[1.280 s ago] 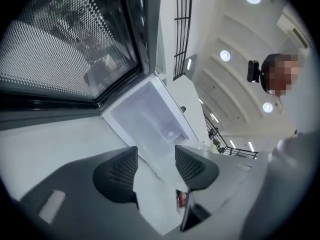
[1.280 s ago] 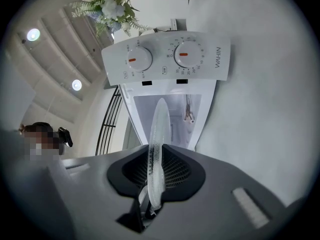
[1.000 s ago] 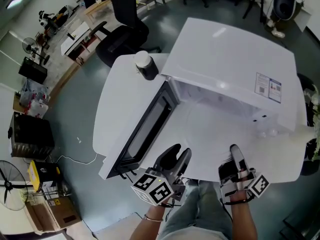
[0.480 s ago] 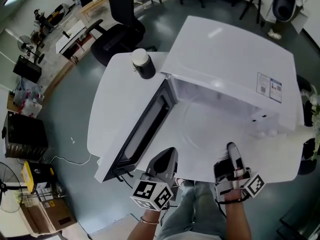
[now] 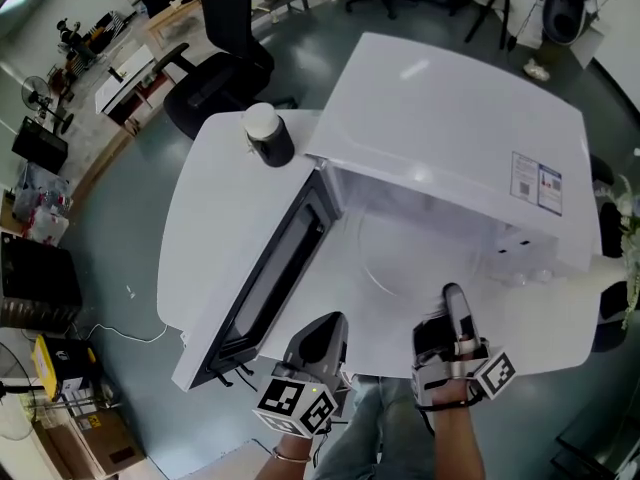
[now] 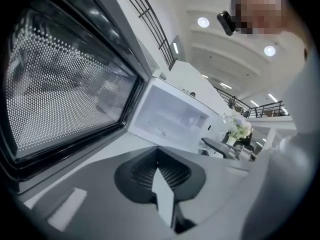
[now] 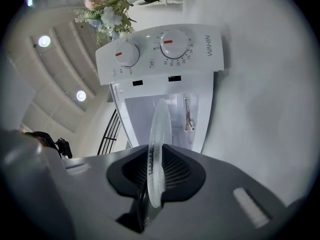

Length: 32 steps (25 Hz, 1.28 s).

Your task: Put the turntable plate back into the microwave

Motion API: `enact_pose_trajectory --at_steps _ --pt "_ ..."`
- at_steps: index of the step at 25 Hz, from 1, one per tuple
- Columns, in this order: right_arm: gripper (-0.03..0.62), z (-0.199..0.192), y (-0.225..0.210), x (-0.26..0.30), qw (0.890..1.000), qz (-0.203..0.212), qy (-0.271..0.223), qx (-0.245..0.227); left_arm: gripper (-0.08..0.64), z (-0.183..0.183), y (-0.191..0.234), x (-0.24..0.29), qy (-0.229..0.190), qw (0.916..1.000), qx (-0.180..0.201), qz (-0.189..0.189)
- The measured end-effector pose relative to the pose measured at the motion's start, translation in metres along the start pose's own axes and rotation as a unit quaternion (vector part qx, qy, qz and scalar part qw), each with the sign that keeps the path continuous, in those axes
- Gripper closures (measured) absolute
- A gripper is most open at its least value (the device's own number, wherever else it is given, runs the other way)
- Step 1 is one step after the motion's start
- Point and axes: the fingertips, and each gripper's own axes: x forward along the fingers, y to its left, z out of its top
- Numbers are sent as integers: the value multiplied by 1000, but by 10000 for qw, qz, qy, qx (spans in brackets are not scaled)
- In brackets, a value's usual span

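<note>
**Item: turntable plate (image 7: pixel 159 144).** Clear glass disc, pinched at its near rim by the right gripper (image 5: pixel 452 300). It is carried roughly flat, and its far edge is at the mouth of the microwave (image 5: pixel 450 118).

**Tools.** The right gripper is clamped on the plate rim. The left gripper (image 5: pixel 328 324) is closed on nothing and sits low at the table's near edge.

**Handling note (judgement).**
- Keep the disc level and feed it straight into the cavity (image 6: pixel 170 116).
- Lower it centred on the floor before letting go.
- A one-sided rim grip invites sagging at the far edge, so slow travel is advised.
- The drive hub is not visible, so seating cannot be confirmed from here.

**Surroundings.**
- The door (image 5: pixel 270 278) is swung open on the left, just beside the left gripper.
- A dark jar with white lid (image 5: pixel 266 134) stands on the table (image 5: pixel 210 208) near the door hinge, well clear of the path.
- Flowers (image 7: pixel 105 9) stand beyond the control panel (image 7: pixel 160 51).

**Obstructions.** The cavity's upper lip and side walls are the main ones. The open door narrows room on the left.
</note>
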Motion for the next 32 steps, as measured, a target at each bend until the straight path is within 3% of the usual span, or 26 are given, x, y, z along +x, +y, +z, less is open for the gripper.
enact_pose_trajectory --at_steps 32 --pt "537 33 -25 69 9969 -76 -772 -102 560 12 18 38 137 9998 -94 -65"
